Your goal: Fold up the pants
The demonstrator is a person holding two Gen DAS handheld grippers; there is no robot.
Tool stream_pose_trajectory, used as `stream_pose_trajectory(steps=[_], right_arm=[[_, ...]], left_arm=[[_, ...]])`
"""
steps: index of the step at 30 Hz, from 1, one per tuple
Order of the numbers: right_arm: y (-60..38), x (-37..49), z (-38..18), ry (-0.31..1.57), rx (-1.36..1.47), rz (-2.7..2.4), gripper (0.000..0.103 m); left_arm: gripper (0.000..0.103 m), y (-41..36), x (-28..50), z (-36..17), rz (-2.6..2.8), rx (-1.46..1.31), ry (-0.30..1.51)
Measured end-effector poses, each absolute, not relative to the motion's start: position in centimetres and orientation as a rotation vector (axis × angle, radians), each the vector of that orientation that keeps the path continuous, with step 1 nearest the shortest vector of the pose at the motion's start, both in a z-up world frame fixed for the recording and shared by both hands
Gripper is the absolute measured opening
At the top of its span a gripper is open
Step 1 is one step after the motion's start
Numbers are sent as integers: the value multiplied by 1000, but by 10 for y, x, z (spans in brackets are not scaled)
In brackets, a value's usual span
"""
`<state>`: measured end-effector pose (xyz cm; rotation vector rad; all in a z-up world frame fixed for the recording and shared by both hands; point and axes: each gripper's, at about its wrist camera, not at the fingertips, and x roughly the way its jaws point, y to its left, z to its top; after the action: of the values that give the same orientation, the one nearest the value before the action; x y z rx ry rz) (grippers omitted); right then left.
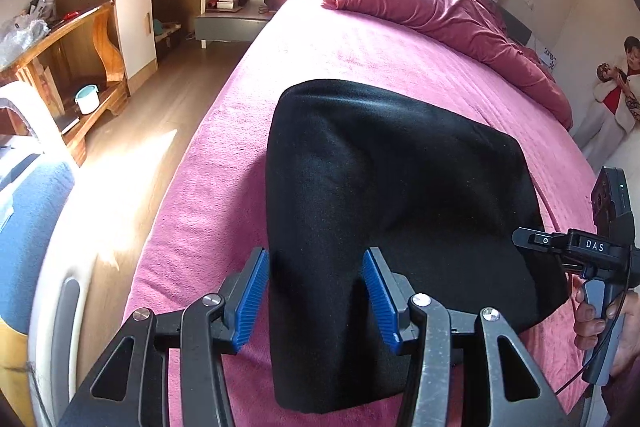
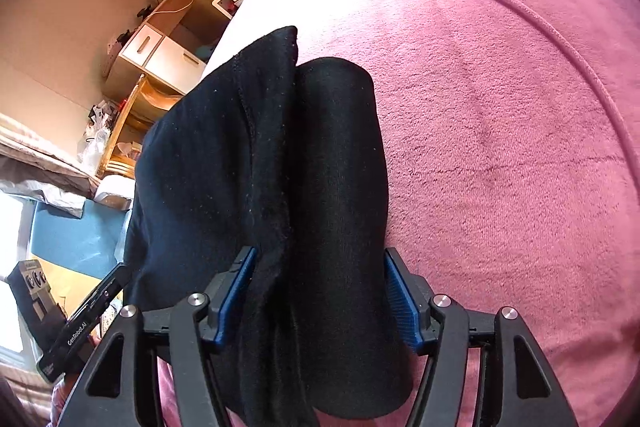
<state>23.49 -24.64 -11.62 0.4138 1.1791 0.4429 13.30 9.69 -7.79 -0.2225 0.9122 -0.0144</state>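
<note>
Black pants (image 1: 384, 195) lie folded on the pink bed cover (image 1: 320, 39). My left gripper (image 1: 316, 291) is open, its blue pads either side of the near left corner of the pants. My right gripper (image 2: 320, 291) is open too, straddling a bunched edge of the pants (image 2: 260, 163), where two thick folds meet along a seam. The right gripper also shows in the left wrist view (image 1: 576, 247) at the pants' right edge, held by a hand.
A crumpled red duvet (image 1: 448, 11) lies at the head of the bed. Left of the bed are a wooden floor (image 1: 160, 115), a nightstand (image 1: 236, 7), a desk with cabinet (image 1: 132, 7) and a wooden shelf (image 1: 72, 67). A blue chair (image 1: 28, 227) stands near left.
</note>
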Motion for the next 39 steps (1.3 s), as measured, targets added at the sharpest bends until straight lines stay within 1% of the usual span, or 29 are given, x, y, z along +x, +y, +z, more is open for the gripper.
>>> stream_pose_trajectory(steps=[11,13,15,17,20,25,28,31,34,35,39], right_arm=[[-250,219,-109,1168,413,446,64],[-246,220,-108,1168,399,447,62],[-243,220,-107,1168,379,451,55],[-243,218,-105,1166,365,452,50],[-243,215,-105,1165,364,450,48],[-246,207,-114,1160,384,436,47],[-247,209,-117,1164,393,425,48],[-242,211,-114,1171,355,411,51],[-238,212,-109,1164,326,388,57],[-237,211,-107,1159,323,375,61],[-233,203,-91,1121,291,303,64]], left_arm=[[51,85,126,-70,-27,-208,905],[51,83,125,-71,-29,-202,910],[51,82,125,-73,-30,-193,915],[51,80,124,-76,-30,-185,922],[51,78,124,-78,-27,-169,924],[51,78,126,-83,-24,-154,932],[51,77,127,-83,-23,-150,933],[52,76,127,-83,-18,-146,931],[52,77,127,-80,-8,-151,930],[52,76,125,-79,-2,-151,927],[52,73,117,-68,19,-131,899]])
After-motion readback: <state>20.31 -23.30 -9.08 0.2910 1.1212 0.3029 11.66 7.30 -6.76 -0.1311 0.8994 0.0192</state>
